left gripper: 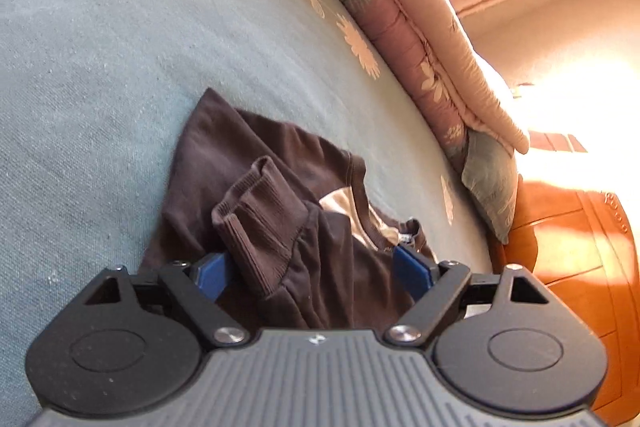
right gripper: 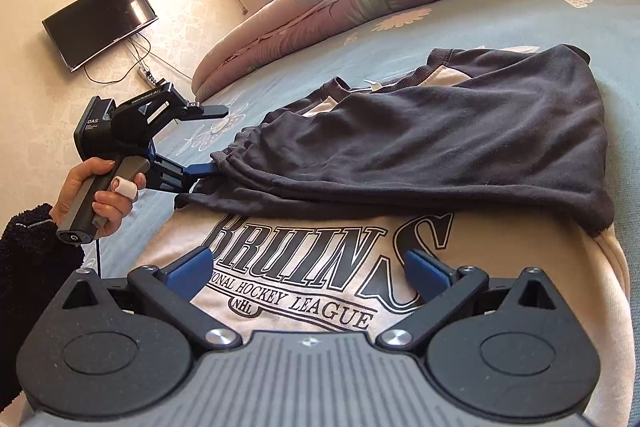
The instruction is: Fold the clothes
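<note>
The cream-bodied sweatshirt with dark brown sleeves and a black "BRUINS" hockey print (right gripper: 320, 267) lies flat on the blue-green floral bedspread (left gripper: 100, 87), and you have one dark sleeve (right gripper: 440, 139) laid across its chest. Expect it to handle as soft, limp fleece: light enough for one gripper, but it probably sags and drags, and any loose layer will likely slide over the one beneath. Your left gripper (left gripper: 316, 267) sits at the ribbed brown cuff (left gripper: 256, 219), its blue fingers spread wide on either side of the cloth; in the right wrist view one finger appears slid in at the bunched sleeve end, yet the jaws do not look closed on it, so count nothing as held. Your right gripper (right gripper: 316, 267) hovers over the printed chest with its jaws wide apart and nothing between them. The ribbed cuff, hem and neckband (right gripper: 436, 67) are the firmest places to pinch, since the thicker knit should resist slipping out. Take both layers at a seam, and keep the cloth low over the bed so it does not unfold.
</note>
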Motion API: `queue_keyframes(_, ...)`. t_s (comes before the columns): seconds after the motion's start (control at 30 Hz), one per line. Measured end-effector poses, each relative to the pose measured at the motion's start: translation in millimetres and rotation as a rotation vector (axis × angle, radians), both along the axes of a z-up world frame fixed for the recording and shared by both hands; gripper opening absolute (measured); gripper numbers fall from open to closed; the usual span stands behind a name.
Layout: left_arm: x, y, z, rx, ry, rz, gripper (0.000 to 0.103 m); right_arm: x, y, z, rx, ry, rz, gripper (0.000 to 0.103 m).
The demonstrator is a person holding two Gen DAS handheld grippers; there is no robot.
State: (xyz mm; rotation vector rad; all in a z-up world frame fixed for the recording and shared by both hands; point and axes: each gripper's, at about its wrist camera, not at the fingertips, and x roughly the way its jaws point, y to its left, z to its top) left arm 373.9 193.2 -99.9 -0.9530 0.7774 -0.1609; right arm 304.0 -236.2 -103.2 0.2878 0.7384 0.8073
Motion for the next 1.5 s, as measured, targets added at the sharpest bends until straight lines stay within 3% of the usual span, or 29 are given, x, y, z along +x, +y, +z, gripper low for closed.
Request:
queue_keyframes(0.07,1,0,-9,-0.029,0.006,-0.002,0.086,-2,1,0,-0.012,-0.012,0.003,0.103)
queue_keyframes(0.27,9,0,-10,-0.01,-0.006,0.009,0.086,-1,-1,-1,0.002,-0.012,0.003,0.103)
queue_keyframes(0.4,16,-9,-9,0.055,-0.022,-0.001,0.086,0,-3,-2,0.018,-0.005,0.002,0.103)
queue_keyframes(0.5,6,-13,-8,0.136,-0.018,0.018,0.064,-1,-3,-2,0.019,-0.005,0.002,0.103)
queue_keyframes(0.57,1,-11,-10,0.176,0.017,0.063,0.031,-1,-4,-2,0.026,-0.004,0.001,0.103)
queue_keyframes(0.7,-1,-20,-1,0.268,0.042,0.068,0.027,1,-9,-4,0.056,0.009,-0.001,0.103)
queue_keyframes(0.83,-10,-25,17,0.321,0.051,0.085,0.014,2,-11,-4,0.072,0.018,-0.003,0.103)
queue_keyframes(0.97,-28,-23,24,0.381,0.058,0.102,0.011,1,-8,-3,0.054,0.012,-0.004,0.103)
queue_keyframes(1.13,-35,-15,16,0.349,0.059,0.09,0.012,-3,0,6,-0.018,0.006,-0.001,0.103)
queue_keyframes(1.2,-32,-14,14,0.306,0.059,0.078,0.019,-7,5,14,-0.076,-0.025,0.022,0.103)
queue_keyframes(1.23,-30,-14,13,0.278,0.06,0.071,0.031,-10,6,16,-0.089,-0.043,0.025,0.103)
queue_keyframes(1.27,-28,-13,12,0.253,0.062,0.071,0.037,-12,6,18,-0.095,-0.056,0.027,0.103)
queue_keyframes(1.37,-27,-9,5,0.188,0.064,0.088,0.043,-10,6,15,-0.075,-0.035,0.027,0.103)
queue_keyframes(1.5,-26,-3,-2,0.12,0.05,0.111,0.045,-8,3,8,-0.068,-0.011,0.016,0.103)
